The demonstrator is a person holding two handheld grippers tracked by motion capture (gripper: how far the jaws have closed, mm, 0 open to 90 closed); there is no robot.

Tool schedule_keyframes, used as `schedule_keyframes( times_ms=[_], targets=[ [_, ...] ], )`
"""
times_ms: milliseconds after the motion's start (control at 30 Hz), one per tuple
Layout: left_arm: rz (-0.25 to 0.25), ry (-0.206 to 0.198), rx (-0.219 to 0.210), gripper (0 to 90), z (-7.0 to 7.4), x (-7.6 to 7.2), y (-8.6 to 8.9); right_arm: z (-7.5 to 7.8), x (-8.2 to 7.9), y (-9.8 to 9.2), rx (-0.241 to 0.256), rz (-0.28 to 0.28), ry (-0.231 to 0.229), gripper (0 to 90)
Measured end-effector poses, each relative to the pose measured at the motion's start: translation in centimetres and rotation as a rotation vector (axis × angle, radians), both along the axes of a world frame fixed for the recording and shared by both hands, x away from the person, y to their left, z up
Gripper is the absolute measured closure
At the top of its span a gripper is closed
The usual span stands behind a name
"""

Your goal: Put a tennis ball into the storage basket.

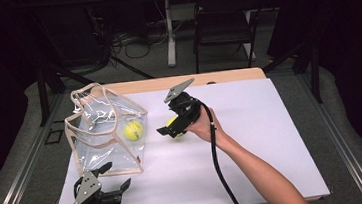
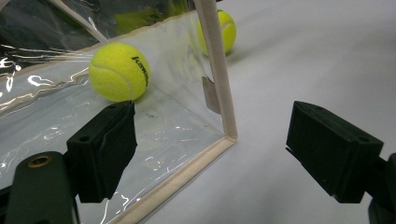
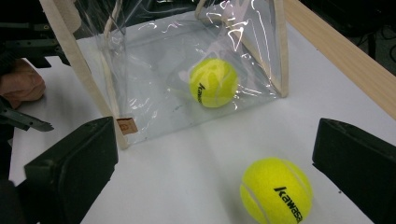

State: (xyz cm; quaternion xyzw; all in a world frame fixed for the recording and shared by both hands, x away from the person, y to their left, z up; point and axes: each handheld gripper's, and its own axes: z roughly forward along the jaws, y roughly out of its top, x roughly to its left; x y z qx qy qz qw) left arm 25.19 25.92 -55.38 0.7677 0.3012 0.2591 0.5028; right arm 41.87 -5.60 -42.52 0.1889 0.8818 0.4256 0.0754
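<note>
Spread fingers of both grippers; "Kawasaki"-lettered tennis ball point(image 3: 276, 190) between the right's.

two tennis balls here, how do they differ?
The ball in the bag sits inside the clear bag; the loose ball lies on the bare white table. The loose ball lies between the open right claw's jaws; the bagged one is touched by neither claw. Both are yellow with black lettering.
</note>
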Motion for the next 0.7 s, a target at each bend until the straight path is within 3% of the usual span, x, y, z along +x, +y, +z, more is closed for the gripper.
schedule_keyframes(
  times_ms=[700],
  targets=[
    [0.016, -0.009, 0.011, 16.0, 0.2, -0.6, 0.2, -1.7, -0.4, -1.9, -0.007, -0.026, 0.008, 0.0]
  ],
)
